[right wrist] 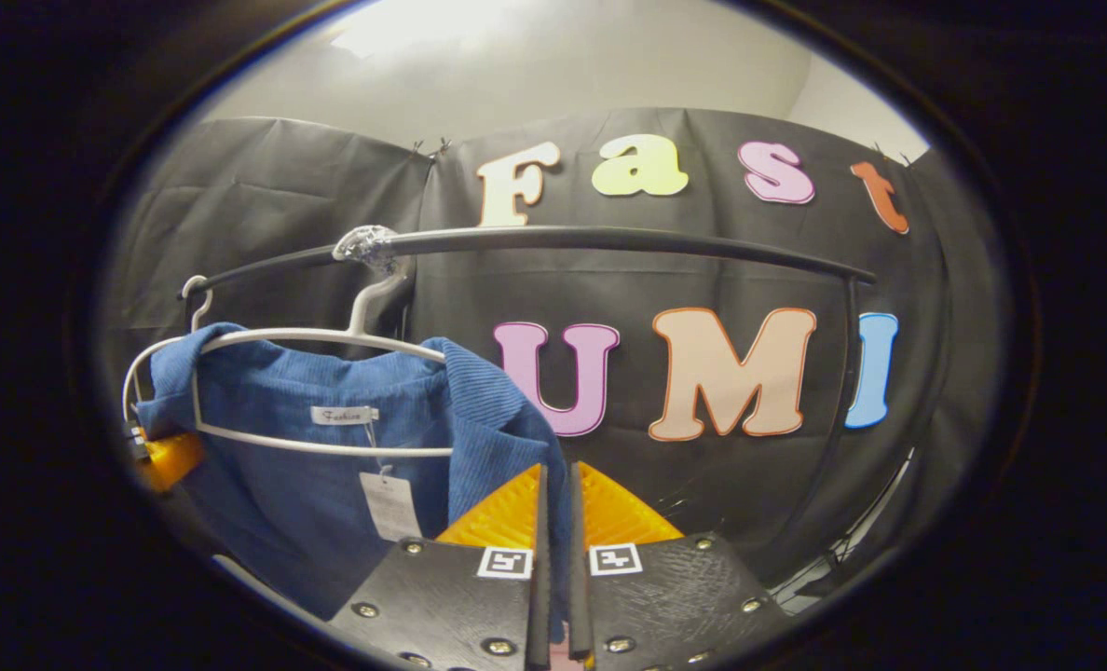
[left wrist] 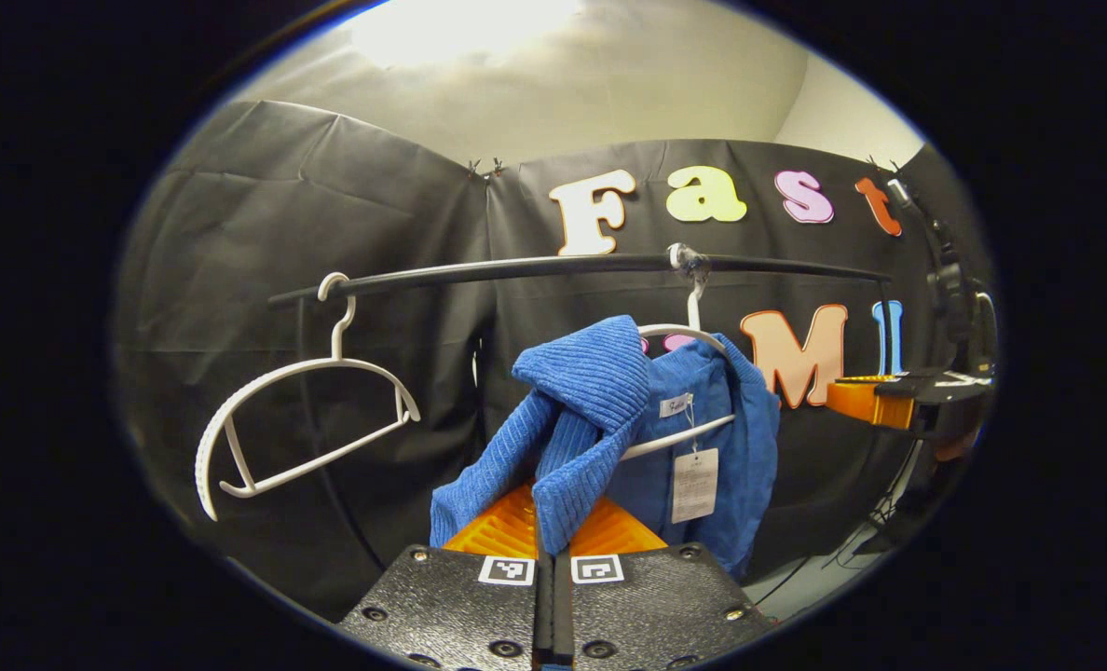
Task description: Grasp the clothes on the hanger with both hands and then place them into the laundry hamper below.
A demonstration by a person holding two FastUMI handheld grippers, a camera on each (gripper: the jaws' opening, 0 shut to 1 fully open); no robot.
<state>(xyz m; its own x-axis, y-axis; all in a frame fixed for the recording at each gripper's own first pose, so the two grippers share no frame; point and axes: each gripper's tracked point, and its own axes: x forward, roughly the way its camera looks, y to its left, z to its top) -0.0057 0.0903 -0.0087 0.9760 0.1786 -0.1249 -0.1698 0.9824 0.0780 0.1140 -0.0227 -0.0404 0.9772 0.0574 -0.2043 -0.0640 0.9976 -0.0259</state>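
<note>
The left claw [left wrist: 553, 540], at the bottom centre of the left gripper view, is clamped on a fold of the blue shirt [left wrist: 609, 419], its two fingers pressed together with the ribbed cloth running down between them. The shirt hangs in the middle of that view on a white hanger [left wrist: 679, 433], one shoulder pulled off and bunched toward the claw, the other still draped over the hanger's arm; a paper tag [left wrist: 694, 485] dangles at its front. The hanger's hook sits on a black rail [left wrist: 563, 268] that crosses the upper middle of the frame. A second, bare hanger [left wrist: 302, 424] hangs tilted from the rail at the left. The right claw [left wrist: 875, 403] shows at the right edge, beside the shirt. In the right gripper view the right claw [right wrist: 553, 522], at the bottom centre, is closed on the shirt's [right wrist: 330, 466] shoulder edge, the cloth caught between its fingers. There the shirt fills the lower left, still on its hanger [right wrist: 311, 391] under the rail [right wrist: 609, 240], and the left claw [right wrist: 170, 458] shows at the far left against the cloth.
</note>
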